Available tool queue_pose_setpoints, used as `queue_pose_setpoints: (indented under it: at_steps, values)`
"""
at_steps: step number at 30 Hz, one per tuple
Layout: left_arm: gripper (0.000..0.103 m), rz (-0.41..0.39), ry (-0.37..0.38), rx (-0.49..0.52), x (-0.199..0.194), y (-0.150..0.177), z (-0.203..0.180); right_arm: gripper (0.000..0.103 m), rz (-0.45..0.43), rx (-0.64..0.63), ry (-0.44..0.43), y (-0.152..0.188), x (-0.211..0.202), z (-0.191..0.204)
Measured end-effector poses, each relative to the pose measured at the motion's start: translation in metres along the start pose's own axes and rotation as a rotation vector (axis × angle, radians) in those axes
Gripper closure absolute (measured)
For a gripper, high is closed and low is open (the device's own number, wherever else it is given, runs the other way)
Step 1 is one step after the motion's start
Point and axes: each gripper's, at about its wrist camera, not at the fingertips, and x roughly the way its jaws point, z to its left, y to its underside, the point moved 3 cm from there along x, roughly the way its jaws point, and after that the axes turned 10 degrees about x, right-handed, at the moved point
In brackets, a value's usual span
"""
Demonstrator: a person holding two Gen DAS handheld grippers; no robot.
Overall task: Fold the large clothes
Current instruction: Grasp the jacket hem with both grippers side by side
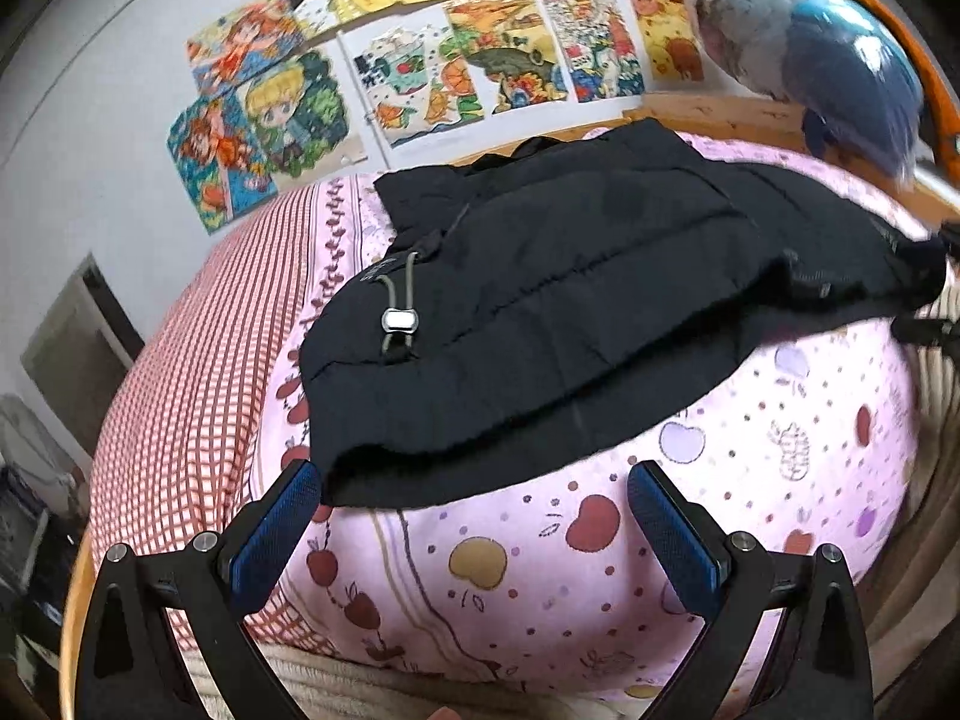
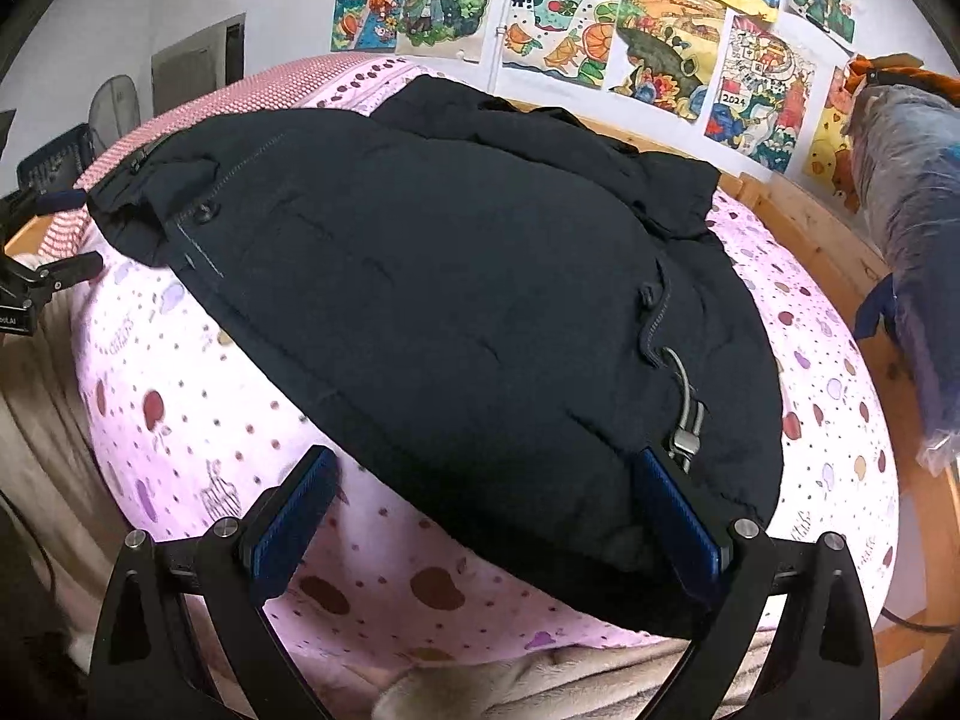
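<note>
The left gripper [image 1: 474, 483] has its blue fingers [image 1: 279, 525] spread wide apart, with nothing between them. It is over the pink sheet [image 1: 540, 570], just at the near hem of the black coat [image 1: 540, 300]. The right gripper [image 2: 486, 468] has its fingers [image 2: 678, 516] spread wide too, and holds nothing. One finger sits at the coat's near edge, close to a cord with a small metal clip [image 2: 684, 420].

The coat lies spread flat on the bed [image 2: 828, 252], filling much of the middle. It reaches toward the far edge by the wall. A red checked cloth [image 1: 198, 360] covers the bed's left side. Bright drawings [image 1: 432, 72] hang on the wall. A blue bundle [image 1: 840, 54] sits at the far right corner.
</note>
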Motion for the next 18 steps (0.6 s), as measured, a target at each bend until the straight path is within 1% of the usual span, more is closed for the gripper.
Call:
queue_pose_setpoints:
  at_steps: [3, 5, 9, 11, 13, 15, 18]
  values:
    - [0.0, -0.001, -0.026, 0.044, 0.004, 0.0, -0.008, 0.006, -0.006, -0.031, 0.023, 0.005, 0.0, 0.001]
    - [0.0, -0.007, -0.065, 0.058, 0.005, -0.002, -0.01, 0.006, -0.015, -0.05, 0.028, 0.006, -0.002, 0.003]
    - [0.0, -0.044, -0.141, 0.084, -0.001, -0.006, -0.015, 0.004, -0.035, -0.065, 0.044, 0.007, -0.003, 0.005]
    - [0.0, -0.071, -0.166, 0.104, -0.004, -0.008, -0.02, 0.004, -0.054, -0.064, 0.06, 0.005, -0.005, 0.004]
    - [0.0, -0.091, -0.169, 0.114, -0.004, -0.015, -0.026, 0.004, -0.081, -0.059, 0.091, 0.003, -0.006, 0.003]
    - [0.0, -0.111, -0.154, 0.125, -0.001, -0.019, -0.032, 0.004, -0.1, -0.046, 0.112, -0.001, -0.006, 0.0]
    - [0.0, -0.119, -0.138, 0.15, 0.006, -0.025, -0.044, 0.004, -0.111, 0.0, 0.115, -0.008, -0.003, -0.006]
